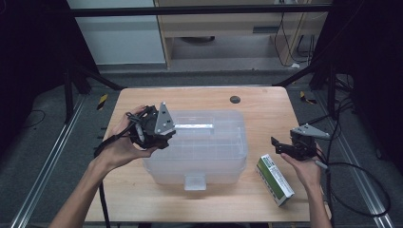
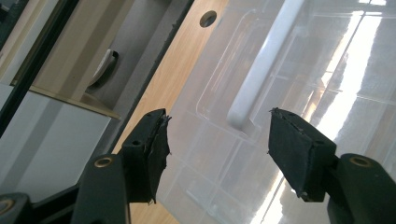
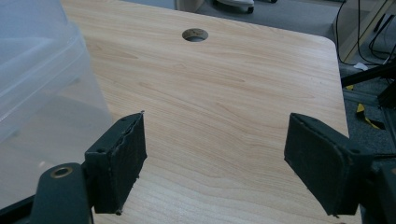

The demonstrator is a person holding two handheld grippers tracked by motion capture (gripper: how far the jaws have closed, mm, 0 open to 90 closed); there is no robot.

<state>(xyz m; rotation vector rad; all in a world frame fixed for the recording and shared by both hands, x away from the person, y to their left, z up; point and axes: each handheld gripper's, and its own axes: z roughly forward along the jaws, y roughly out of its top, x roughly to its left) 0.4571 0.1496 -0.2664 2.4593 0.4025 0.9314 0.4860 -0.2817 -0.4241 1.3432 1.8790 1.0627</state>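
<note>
Box: clear plastic, lid shut, mid-table, white handle lying flat along the lid top, front latch facing the person. Green-and-white carton lies on the table just right of the box, near the right hand.

Left gripper hovers at the left end of the lid. In the left gripper view its jaws stand wide apart, straddling the near end of the handle from above; pads not touching it, nothing held.

Right gripper sits beside the box's right end, above bare table. In the right gripper view its jaws are spread wide, empty, pointed across the wood toward the cable hole; box wall at the left edge.

Risks, as judged:
- Handle lies flush in its recess; pads may skid off the smooth plastic on closing instead of getting under it.
- Off-centre grip at the handle's end would tilt the box if lifted.
- Box is unbraced by the right gripper; a sideways push could slide it into the carton.
</note>
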